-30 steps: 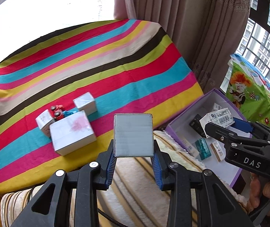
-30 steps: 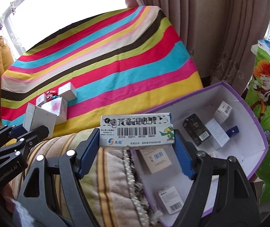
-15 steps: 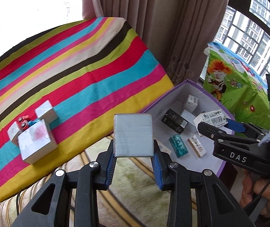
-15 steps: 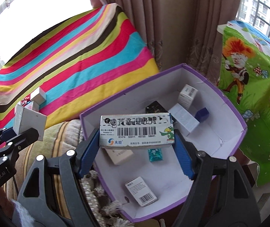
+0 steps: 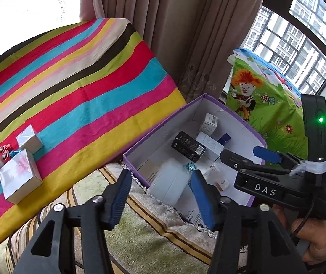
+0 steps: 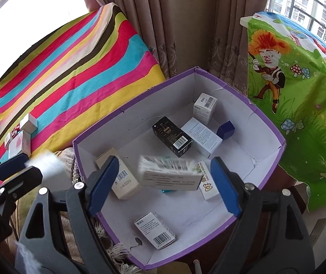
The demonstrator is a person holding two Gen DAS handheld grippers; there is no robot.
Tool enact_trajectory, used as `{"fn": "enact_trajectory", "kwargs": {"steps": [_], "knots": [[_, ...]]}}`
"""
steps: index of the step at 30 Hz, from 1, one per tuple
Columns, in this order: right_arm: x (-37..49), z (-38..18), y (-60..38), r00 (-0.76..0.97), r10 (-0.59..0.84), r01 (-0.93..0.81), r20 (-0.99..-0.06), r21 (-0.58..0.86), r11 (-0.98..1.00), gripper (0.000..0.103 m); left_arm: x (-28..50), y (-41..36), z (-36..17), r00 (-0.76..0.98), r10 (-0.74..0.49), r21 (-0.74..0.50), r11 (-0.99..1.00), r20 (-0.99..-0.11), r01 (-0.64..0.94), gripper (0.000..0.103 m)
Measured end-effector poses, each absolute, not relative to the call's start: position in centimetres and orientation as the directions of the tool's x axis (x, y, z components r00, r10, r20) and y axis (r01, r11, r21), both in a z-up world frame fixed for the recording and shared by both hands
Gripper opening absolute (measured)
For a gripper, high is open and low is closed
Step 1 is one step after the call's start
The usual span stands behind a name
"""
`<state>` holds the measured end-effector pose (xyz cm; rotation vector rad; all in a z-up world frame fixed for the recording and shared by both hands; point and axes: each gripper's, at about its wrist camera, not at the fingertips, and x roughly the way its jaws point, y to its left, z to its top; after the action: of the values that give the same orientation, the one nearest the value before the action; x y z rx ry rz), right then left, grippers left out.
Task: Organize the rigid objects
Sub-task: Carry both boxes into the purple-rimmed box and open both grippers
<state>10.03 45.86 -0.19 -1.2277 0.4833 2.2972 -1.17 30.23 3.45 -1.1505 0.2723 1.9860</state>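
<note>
Fingers of both grippers, left (image 5: 160, 195) and right (image 6: 164, 183), opening with released cartons blurred between them, falling into the purple box (image 6: 270, 127) already holding several packs, while three boxes (image 5: 20, 177) and a toy wait far left on the cloth (image 5: 89, 86).

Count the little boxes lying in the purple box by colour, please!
White or cream boxes: 5
Black box: 1
Blue box: 1
Teal box, mostly hidden: 1
Total lying in the purple box: 8
</note>
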Motion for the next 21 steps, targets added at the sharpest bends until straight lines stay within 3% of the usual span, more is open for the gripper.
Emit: {"fn": "enact_trajectory", "kwargs": {"steps": [8,21], "knots": [[9.6,-0.2,45.1,-0.486,0.232,-0.546,-0.843,0.086,-0.833,0.086,-2.3,28.7,3.4,-0.292,0.511,-0.203,-0.707,-0.808,-0.678,0.058],[8.7,-0.1,43.8,-0.483,0.224,-0.511,-0.847,0.065,-0.857,0.086,-4.0,25.5,3.9,-0.438,0.38,-0.075,-0.818,-0.815,-0.57,0.06]]}}
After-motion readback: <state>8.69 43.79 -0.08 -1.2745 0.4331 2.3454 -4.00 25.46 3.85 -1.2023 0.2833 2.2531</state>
